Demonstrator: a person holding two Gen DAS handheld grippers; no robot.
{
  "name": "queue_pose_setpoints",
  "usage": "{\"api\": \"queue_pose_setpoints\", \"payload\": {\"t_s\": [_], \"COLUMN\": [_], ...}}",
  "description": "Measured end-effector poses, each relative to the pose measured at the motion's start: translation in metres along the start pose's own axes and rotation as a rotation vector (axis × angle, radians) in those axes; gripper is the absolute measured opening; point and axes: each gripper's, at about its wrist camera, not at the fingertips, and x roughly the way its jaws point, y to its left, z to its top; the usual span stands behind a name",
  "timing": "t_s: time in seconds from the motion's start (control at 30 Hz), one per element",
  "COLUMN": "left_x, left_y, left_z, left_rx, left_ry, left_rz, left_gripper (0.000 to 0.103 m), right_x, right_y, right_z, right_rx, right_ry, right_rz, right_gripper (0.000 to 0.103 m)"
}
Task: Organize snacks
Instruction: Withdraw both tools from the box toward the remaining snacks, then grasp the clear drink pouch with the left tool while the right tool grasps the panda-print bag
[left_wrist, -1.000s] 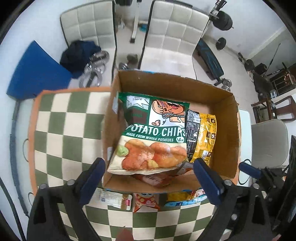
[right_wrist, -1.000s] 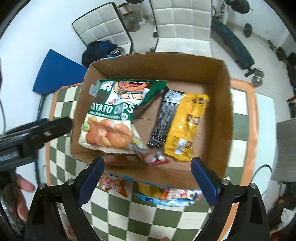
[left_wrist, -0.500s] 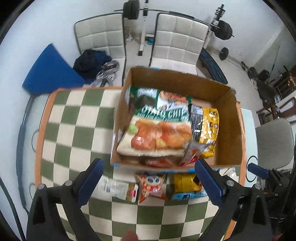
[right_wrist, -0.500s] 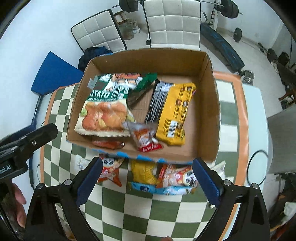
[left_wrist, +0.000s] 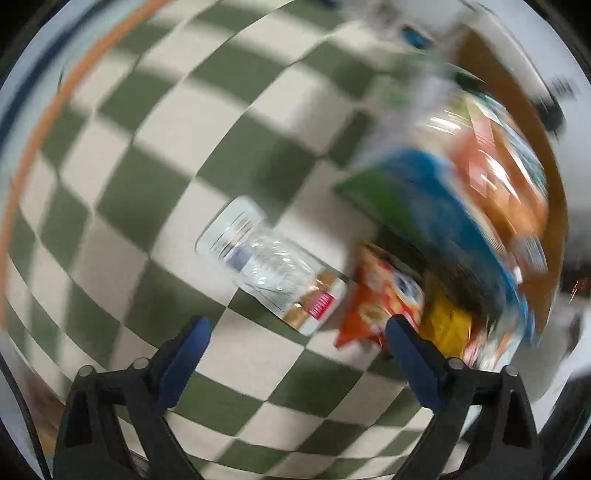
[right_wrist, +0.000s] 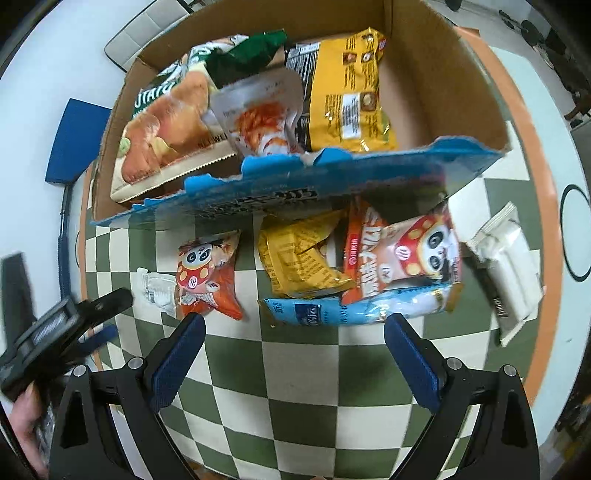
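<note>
A cardboard box (right_wrist: 443, 81) on the checkered table holds a potato chips bag (right_wrist: 162, 136), a white-and-orange pouch (right_wrist: 262, 118) and a yellow packet (right_wrist: 347, 96). In front of it lie an orange panda snack (right_wrist: 207, 273), a yellow bag (right_wrist: 299, 258), a larger panda bag (right_wrist: 402, 254), a light-blue packet (right_wrist: 354, 306) and a white packet (right_wrist: 509, 273). My right gripper (right_wrist: 293, 343) is open and empty just before them. My left gripper (left_wrist: 297, 336) is open and empty, low over a clear wrapped packet (left_wrist: 273, 269) beside the orange snack (left_wrist: 380, 299); that view is blurred.
The box's torn blue front flap (right_wrist: 295, 184) overhangs the snacks on the table. The left gripper's body (right_wrist: 55, 332) and a hand show at the right wrist view's left edge. The table's orange rim (right_wrist: 532, 177) runs on the right.
Both grippers have dropped from above the box toward the snacks on the table in front of it. The left gripper has swung left and down over the clear packet, moving fast.
</note>
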Motion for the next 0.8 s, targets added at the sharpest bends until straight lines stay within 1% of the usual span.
{"api": "queue_pose_setpoints", "payload": {"t_s": [0.03, 0.07, 0.13, 0.3, 0.37, 0.43, 0.5, 0.53, 0.7, 0.8], "left_x": [0.01, 0.017, 0.03, 0.052, 0.058, 0.061, 0.063, 0.062, 0.058, 0.055], "left_y": [0.009, 0.013, 0.014, 0.009, 0.004, -0.004, -0.006, -0.005, 0.005, 0.012], "left_z": [0.006, 0.01, 0.017, 0.027, 0.026, 0.022, 0.015, 0.008, -0.016, -0.029], "left_rx": [-0.062, -0.09, -0.117, -0.14, -0.112, -0.042, 0.006, 0.045, 0.179, 0.225], "left_ry": [0.017, 0.026, 0.035, 0.051, 0.055, 0.055, 0.059, 0.052, 0.044, 0.024], "left_rz": [-0.004, 0.0, 0.04, 0.12, 0.168, 0.214, 0.238, 0.254, 0.325, 0.358], "left_gripper": [0.091, 0.089, 0.089, 0.089, 0.089, 0.089, 0.089, 0.09, 0.09, 0.09], "right_x": [0.002, 0.003, 0.008, 0.018, 0.02, 0.021, 0.023, 0.024, 0.036, 0.051], "right_y": [0.001, 0.001, 0.005, 0.016, 0.023, 0.032, 0.04, 0.045, 0.067, 0.084], "right_z": [0.0, -0.001, -0.001, -0.005, -0.006, -0.006, -0.005, -0.005, 0.003, 0.009], "right_rx": [0.007, 0.013, 0.017, 0.011, 0.003, -0.01, -0.025, -0.036, -0.07, -0.097], "right_ry": [-0.001, -0.004, -0.002, 0.007, 0.005, 0.005, 0.006, 0.005, 0.016, 0.029], "right_rz": [0.003, 0.006, 0.001, -0.002, -0.001, 0.003, 0.007, 0.009, 0.009, -0.005], "right_gripper": [0.099, 0.099, 0.099, 0.099, 0.099, 0.099, 0.099, 0.099, 0.1, 0.099]}}
